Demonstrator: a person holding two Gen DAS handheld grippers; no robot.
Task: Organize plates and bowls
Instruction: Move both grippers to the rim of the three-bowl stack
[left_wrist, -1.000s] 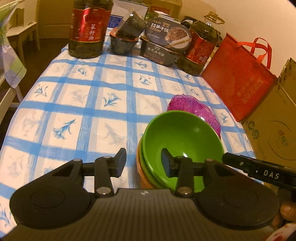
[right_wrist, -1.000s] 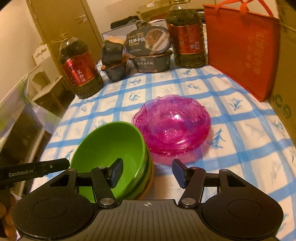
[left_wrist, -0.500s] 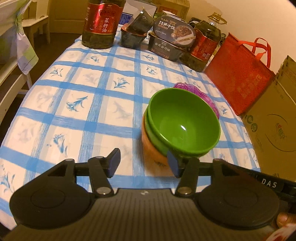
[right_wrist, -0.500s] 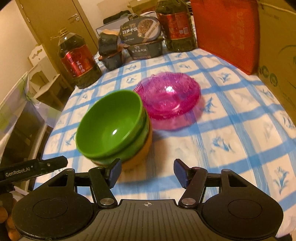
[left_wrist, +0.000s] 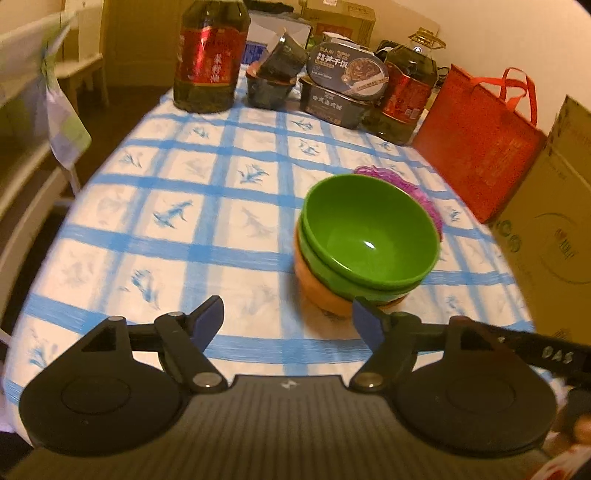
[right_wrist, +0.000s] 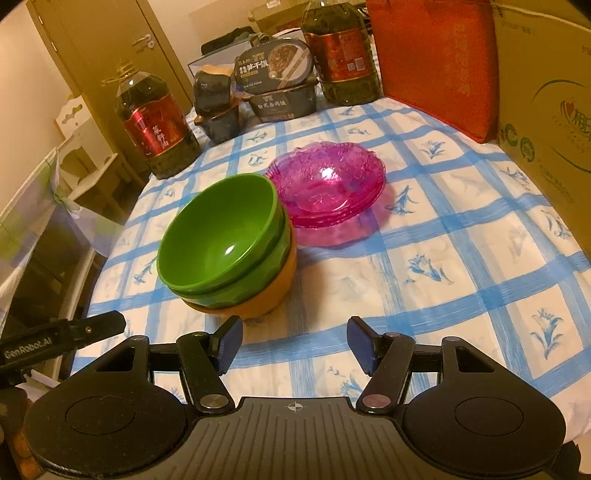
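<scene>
Three bowls sit nested in one stack at the middle of both wrist views: two glossy green bowls (right_wrist: 221, 240) inside an orange bowl (right_wrist: 269, 291) whose rim and lower wall show beneath them. The top green bowl is empty, with a small highlight on its inner wall. Just beside the stack, toward the upper right in the right wrist view, lies a stack of translucent pink plates (right_wrist: 328, 184) with scalloped, patterned rims; the green rim hides the near edge of the pink stack, so I cannot tell if they touch. In the left wrist view only a sliver of the pink plates (left_wrist: 391, 175) shows behind the green bowls (left_wrist: 369, 236).

The left gripper (left_wrist: 288, 321) is released, its jaws opening, with nothing between them; the bowl stack lies just past its right fingertip. The right gripper (right_wrist: 293, 343) also hangs released and empty at the bottom of its frame, near the orange bowl.

Everything rests on a table covered with a white tablecloth (right_wrist: 461, 258) crossed by blue checks and small blue flower prints. Along the far edge, in the upper part of the frame, stand two large oil bottles (right_wrist: 155, 125) with red labels, stacked instant-meal boxes (right_wrist: 277, 81) and dark cups. A red tote bag (right_wrist: 436, 62) and a cardboard box (right_wrist: 546, 110) fill the upper right. A wooden door (right_wrist: 110, 44) is at upper left.
</scene>
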